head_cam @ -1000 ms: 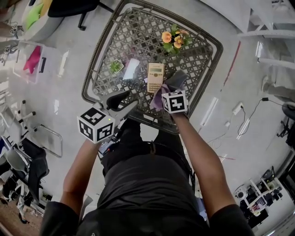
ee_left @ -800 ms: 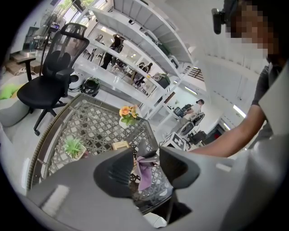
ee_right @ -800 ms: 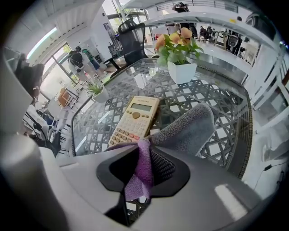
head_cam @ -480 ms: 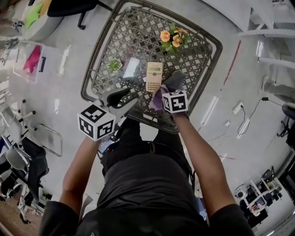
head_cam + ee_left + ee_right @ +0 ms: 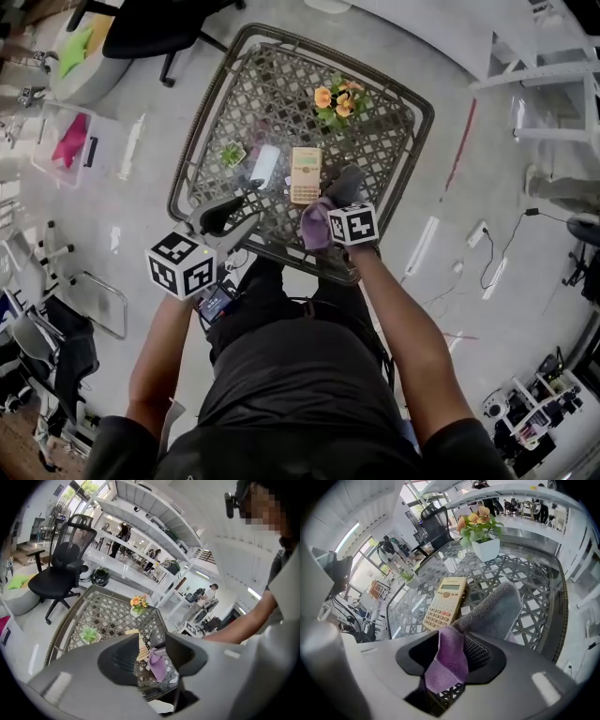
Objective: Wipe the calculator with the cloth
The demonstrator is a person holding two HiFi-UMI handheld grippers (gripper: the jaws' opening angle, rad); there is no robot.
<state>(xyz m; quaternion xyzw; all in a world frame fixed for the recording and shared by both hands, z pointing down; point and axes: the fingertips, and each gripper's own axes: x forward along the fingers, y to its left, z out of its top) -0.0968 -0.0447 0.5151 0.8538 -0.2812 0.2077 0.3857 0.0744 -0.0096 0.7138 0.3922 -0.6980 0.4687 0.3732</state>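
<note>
Jaws on your right gripper [image 5: 451, 657] have just been opening. They now stand apart, and a purple fold of the cloth [image 5: 446, 660] hangs loose between them, unclamped. The cloth's grey plush part lies bunched on the glass-over-lattice surface [image 5: 272, 94], just beside the calculator [image 5: 445, 603]. Calculator: cream body, lying flat and face up, with the screen at the far end and key rows that include a couple of reddish keys. Your left gripper [image 5: 151, 657] has its jaws apart with nothing between them, by the surface's near-left edge.
</note>
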